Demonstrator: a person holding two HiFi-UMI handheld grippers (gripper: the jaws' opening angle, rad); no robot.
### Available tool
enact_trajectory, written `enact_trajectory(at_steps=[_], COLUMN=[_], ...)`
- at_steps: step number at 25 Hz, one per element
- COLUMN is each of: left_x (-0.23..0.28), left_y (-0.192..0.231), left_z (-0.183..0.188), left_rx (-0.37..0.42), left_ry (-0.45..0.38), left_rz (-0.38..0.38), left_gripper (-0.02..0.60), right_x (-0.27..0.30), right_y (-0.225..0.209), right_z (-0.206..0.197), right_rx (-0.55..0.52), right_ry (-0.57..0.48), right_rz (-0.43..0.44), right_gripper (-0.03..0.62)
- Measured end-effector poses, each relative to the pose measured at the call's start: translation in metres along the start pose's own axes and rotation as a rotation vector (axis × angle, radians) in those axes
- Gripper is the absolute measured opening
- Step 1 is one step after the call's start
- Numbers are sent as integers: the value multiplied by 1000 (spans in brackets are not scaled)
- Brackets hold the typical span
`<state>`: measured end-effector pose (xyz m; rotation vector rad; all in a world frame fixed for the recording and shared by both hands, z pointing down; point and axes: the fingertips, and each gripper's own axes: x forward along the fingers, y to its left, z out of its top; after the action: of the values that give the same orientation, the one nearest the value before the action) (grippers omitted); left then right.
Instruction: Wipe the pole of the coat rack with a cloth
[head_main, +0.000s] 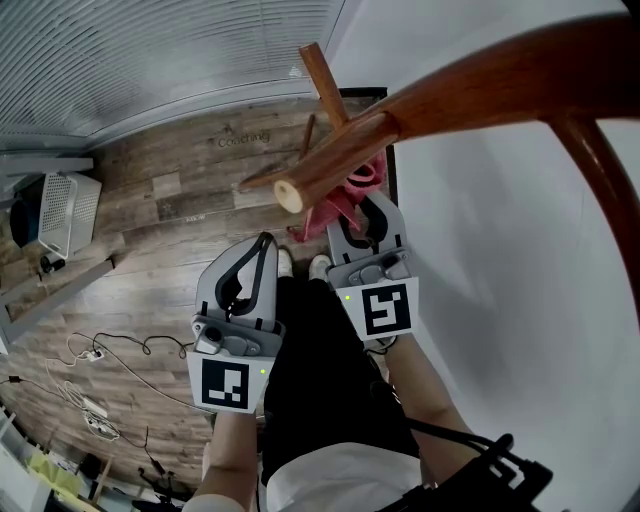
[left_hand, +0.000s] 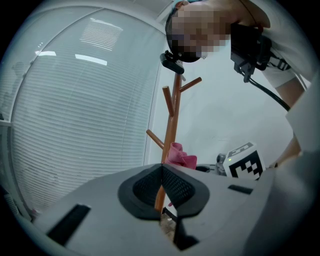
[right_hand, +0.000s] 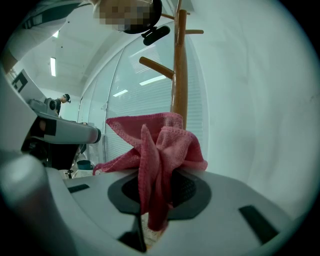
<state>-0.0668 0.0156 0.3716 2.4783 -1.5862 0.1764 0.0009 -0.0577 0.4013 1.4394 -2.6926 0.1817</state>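
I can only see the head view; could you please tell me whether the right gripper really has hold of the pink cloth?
Observer: Yes. The right gripper view shows the right gripper shut on the cloth, one fold pinched between its jaws.
Operator: Thank you. Is the other one carrying anything?
Observer: No. The left gripper has its jaws together with nothing between them.
Operator: And what is the cloth next to?
Observer: The left gripper view shows it right beside the pole of the coat rack, seemingly against it.
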Motion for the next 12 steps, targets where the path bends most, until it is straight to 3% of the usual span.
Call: enact_trajectory(at_steps=[12], left_x=[2], left_y=[-1], left_z=[24], left_rx=[30], left_ry=[-49], left_rz=[-10], left_gripper=[14], right_x=[-21], right_y=[-6], right_z=[39], right_rx=[-1], right_ry=[-48], right_rz=[-31], right_gripper=[86])
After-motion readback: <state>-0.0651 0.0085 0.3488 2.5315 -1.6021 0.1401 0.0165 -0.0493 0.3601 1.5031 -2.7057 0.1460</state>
